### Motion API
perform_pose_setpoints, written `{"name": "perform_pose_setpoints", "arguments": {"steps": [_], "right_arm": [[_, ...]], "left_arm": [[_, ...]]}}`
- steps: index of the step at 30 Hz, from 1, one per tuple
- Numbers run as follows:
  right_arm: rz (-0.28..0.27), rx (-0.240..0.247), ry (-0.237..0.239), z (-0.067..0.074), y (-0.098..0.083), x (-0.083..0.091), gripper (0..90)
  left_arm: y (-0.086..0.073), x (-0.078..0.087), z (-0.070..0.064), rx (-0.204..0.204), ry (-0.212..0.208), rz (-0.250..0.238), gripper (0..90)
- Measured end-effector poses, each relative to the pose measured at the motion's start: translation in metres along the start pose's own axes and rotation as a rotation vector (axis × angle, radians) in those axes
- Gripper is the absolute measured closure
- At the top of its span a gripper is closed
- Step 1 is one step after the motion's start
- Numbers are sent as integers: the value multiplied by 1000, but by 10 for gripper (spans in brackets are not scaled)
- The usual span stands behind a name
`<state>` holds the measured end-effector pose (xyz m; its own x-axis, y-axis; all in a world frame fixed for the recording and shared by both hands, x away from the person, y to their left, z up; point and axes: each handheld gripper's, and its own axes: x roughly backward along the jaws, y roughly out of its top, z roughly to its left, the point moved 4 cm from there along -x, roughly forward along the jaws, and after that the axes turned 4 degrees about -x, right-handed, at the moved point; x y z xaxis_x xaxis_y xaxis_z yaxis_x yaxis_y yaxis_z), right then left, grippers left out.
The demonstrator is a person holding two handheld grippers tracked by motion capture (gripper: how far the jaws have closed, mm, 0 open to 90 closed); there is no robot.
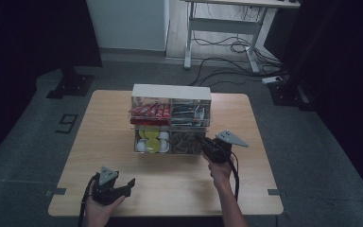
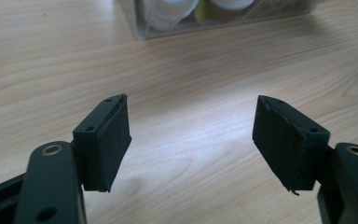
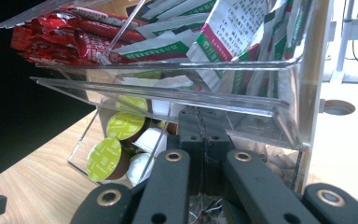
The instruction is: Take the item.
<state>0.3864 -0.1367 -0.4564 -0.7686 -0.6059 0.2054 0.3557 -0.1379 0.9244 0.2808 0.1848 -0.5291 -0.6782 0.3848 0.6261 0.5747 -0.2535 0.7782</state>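
a clear acrylic organizer (image 1: 171,124) with two tiers stands near the middle of the wooden surface (image 1: 123,184), toward its far half. its upper tier holds red packets (image 1: 149,111) on the left and green-and-white sachets (image 1: 188,112) on the right; the lower tier holds lime-lidded and white capsules (image 1: 152,141) on the left and dark small items (image 1: 185,142) on the right.

the right tongs (image 1: 207,143) sit at the organizer's lower right front corner, reaching into the lower right compartment. in the right gripper view the right tongs' jaws are pressed together under the clear shelf edge; whether anything is pinched between them cannot be told, since the tips lie behind clear plastic and dark contents. the capsules lie just to the left of these jaws, behind a clear divider.

the left tongs (image 1: 131,182) rest low near the front left of the surface, well apart from the organizer, held by the left hand (image 1: 101,203). in the left gripper view the left tongs' jaws stand wide apart with nothing between them, bare wood below, and the organizer's front corner ahead.

open wood lies between the organizer and the near edge, and on both sides of it.
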Motion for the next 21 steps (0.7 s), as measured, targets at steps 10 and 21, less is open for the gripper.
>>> {"name": "perform_pose_setpoints", "arguments": {"steps": [10,21], "right_arm": [[-4,-7,1,-3,1,2,893],[-6,-8,-1,-3,1,2,894]], "left_arm": [[20,-11,-6,2,3,-14,279],[40,-21,-10,-15,21,-29,280]]}}
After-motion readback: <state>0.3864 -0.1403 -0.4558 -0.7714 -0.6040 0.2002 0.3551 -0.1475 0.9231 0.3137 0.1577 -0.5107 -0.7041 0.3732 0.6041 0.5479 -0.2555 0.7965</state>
